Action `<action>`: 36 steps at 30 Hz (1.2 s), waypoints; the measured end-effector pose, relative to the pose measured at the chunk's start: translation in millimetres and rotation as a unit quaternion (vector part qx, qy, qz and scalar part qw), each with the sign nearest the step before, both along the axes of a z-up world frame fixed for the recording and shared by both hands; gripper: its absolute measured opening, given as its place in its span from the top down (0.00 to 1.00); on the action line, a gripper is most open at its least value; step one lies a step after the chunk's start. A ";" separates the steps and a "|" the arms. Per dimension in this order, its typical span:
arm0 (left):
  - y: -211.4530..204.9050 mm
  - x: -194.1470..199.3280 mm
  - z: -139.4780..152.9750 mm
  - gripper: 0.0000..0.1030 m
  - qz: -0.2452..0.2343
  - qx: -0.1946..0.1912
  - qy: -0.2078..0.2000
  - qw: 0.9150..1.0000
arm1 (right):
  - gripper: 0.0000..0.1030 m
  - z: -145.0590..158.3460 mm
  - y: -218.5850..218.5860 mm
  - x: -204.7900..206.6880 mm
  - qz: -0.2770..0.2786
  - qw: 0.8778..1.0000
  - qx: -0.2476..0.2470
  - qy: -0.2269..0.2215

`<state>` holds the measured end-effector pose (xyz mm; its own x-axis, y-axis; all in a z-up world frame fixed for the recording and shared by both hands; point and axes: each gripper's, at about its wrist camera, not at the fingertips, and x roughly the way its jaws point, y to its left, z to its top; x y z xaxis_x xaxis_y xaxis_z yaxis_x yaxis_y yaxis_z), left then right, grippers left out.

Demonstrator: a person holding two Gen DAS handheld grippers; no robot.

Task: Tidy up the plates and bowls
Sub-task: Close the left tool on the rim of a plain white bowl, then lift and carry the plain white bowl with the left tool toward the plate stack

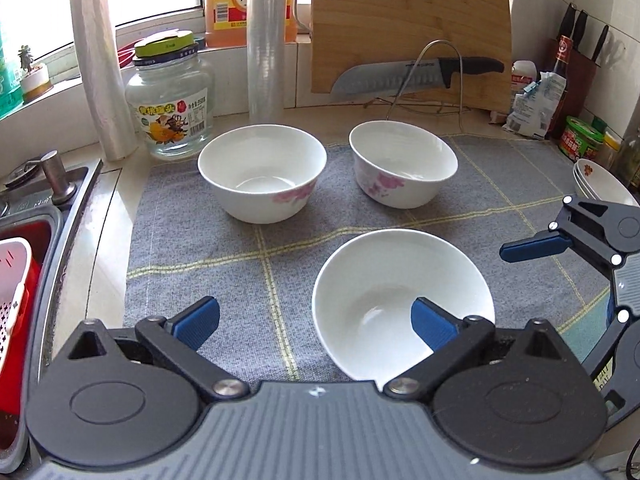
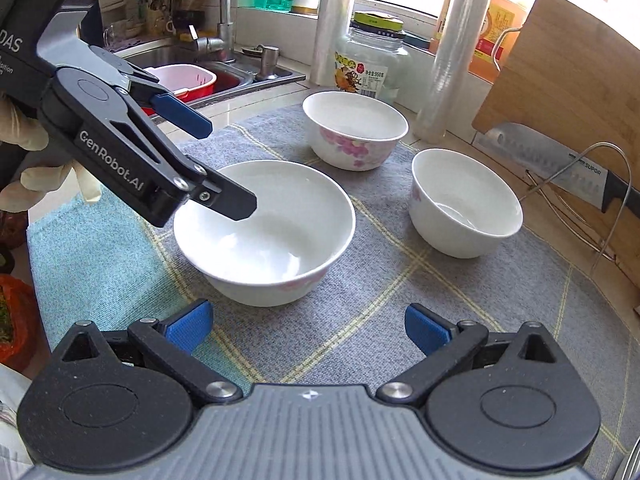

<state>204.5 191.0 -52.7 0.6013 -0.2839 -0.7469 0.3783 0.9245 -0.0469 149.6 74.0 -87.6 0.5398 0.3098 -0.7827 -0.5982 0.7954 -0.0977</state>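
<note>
The left wrist view looked low and close over the grey mat (image 1: 224,280) toward the window wall at 12 o'clock, with the sink (image 1: 24,240) at 9 o'clock. The right wrist view sat at a similar height, turned toward 10 o'clock, where the sink (image 2: 224,76) lay. Both shared the three bowls, the mat and the cutting board (image 1: 412,24)

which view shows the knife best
The left wrist view: the knife lies whole across the rack, blade and black handle, against the cutting board. The right wrist view shows it at the frame edge, its handle cut off.
</note>
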 end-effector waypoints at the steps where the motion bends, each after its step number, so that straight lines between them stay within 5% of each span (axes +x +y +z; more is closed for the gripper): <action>1: -0.4 2.3 -2.3 0.03 -0.003 -0.001 0.005 1.000 | 0.00 -0.8 2.5 0.4 0.001 1.000 -0.001 -0.001; 14: -13.3 15.0 -12.4 0.35 -0.046 -0.006 0.041 0.998 | 0.01 -11.1 21.2 7.5 0.014 1.000 0.007 0.003; 25: -19.1 20.0 -13.5 0.45 -0.063 -0.014 0.054 0.996 | 0.16 -7.3 24.9 8.6 0.029 1.000 0.013 0.001; 36: -26.1 16.8 -8.0 0.48 -0.069 -0.012 0.054 0.996 | 0.17 -4.7 24.6 5.9 0.025 1.000 0.008 0.004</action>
